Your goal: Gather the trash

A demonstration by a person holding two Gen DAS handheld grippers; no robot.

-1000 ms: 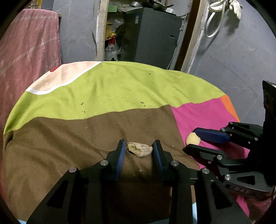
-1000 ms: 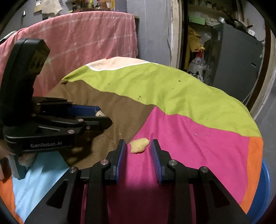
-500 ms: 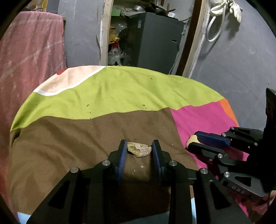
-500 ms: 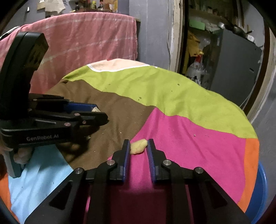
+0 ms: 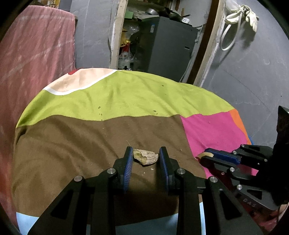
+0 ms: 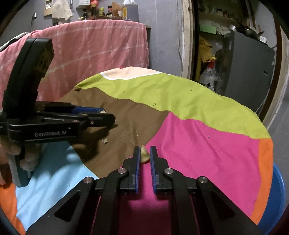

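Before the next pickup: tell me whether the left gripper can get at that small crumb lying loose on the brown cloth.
Probably not yet: the left gripper already has a crumpled scrap between its fingers. The crumb lies uncovered just beneath it.

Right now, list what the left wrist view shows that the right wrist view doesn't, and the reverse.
Left wrist only: the beige crumpled scrap full-on between the left gripper pads, and white tubing hanging on the wall.
Right wrist only: the yellow scrap pinched upright in the right gripper, a shelf of bottles, the blue rim under the cloth.
Both: the colour-block tablecloth, pink draped cloth, grey cabinet, and the opposite gripper.
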